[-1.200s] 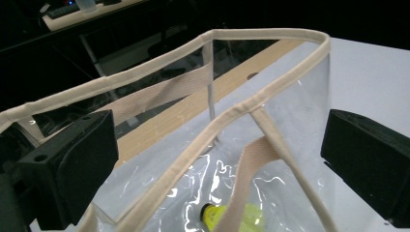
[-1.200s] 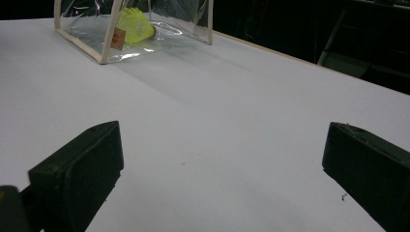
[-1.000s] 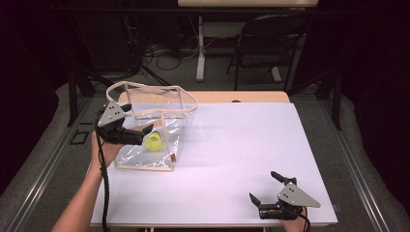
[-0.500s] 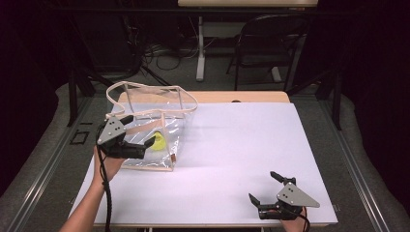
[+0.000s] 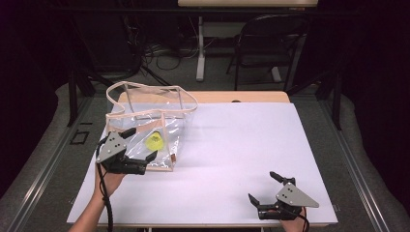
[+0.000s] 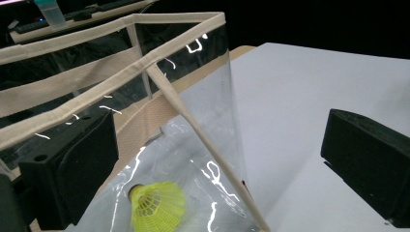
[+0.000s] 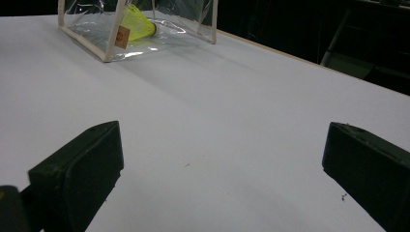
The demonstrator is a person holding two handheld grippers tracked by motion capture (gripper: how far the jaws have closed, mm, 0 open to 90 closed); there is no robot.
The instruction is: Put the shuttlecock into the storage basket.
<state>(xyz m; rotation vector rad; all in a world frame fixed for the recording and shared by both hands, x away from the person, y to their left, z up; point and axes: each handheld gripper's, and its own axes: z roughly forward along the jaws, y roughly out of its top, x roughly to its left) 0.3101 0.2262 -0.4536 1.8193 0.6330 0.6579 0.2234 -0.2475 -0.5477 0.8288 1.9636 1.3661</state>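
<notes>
Shuttlecock, yellow, sits inside clear bag at counter's far-left part, high view. Left claw is just beside the bag's near wall, jaws spread, pinching nothing. Right claw rests near the counter's front-right corner, well apart from the bag, jaws spread too, empty.

Left gripper view: bag's beige rim and clear wall stand between the spread jaws; shuttlecock lies on the bag floor, cork end toward upper left.

Right gripper view: bag far off across bare counter, shuttlecock inside, by a small tan tag.

Judgement: packing looks done w/ shuttlecock in bag; what's left is prob. pulling the left claw clear, maybe tidying bag.
</notes>
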